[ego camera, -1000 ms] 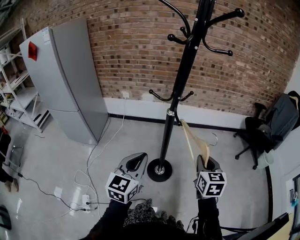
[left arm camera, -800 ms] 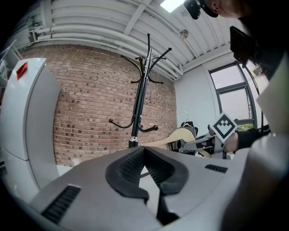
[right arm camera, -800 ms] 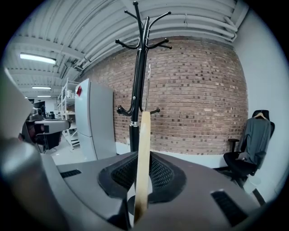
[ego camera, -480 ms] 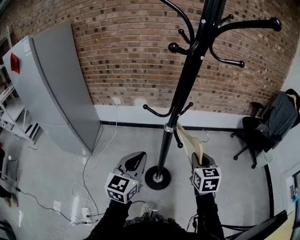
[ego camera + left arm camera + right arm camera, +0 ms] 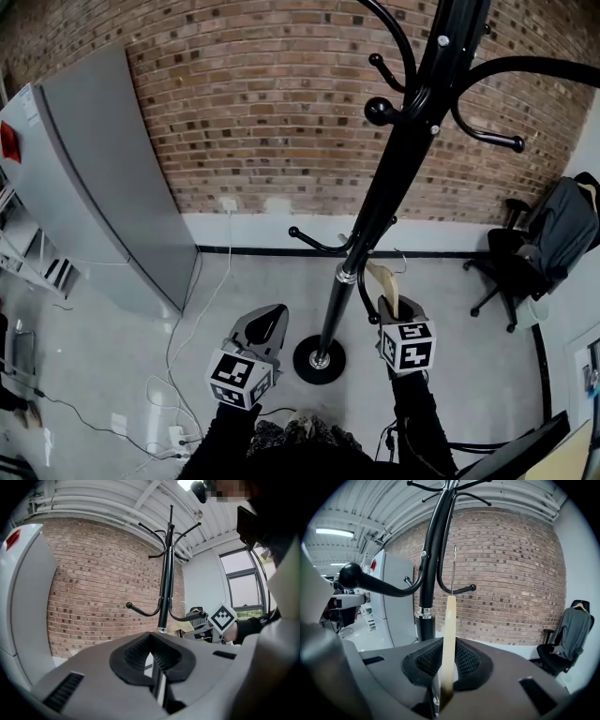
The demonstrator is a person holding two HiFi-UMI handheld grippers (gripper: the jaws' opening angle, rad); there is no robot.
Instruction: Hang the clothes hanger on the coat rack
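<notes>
The black coat rack (image 5: 380,206) rises from its round base (image 5: 319,360) straight ahead, its curved hooks spreading at mid height and overhead. My right gripper (image 5: 389,303) is shut on a pale wooden clothes hanger (image 5: 382,278), which stands up just right of the pole, close to a low hook. In the right gripper view the hanger (image 5: 449,630) stands on edge between the jaws of the gripper (image 5: 444,670), its thin metal hook (image 5: 453,569) pointing up beside the pole (image 5: 429,573). My left gripper (image 5: 267,317) hangs left of the pole, shut and holding nothing (image 5: 151,652).
A tall grey fridge (image 5: 84,187) stands at the left against the brick wall (image 5: 262,103). An office chair with a grey jacket (image 5: 553,234) sits at the right. White cables and a power strip (image 5: 178,436) lie on the floor at lower left.
I have come closer to the rack, whose pole and upper hooks now loom larger. The right gripper carried the hanger left, up against the pole. The left gripper has barely moved.
</notes>
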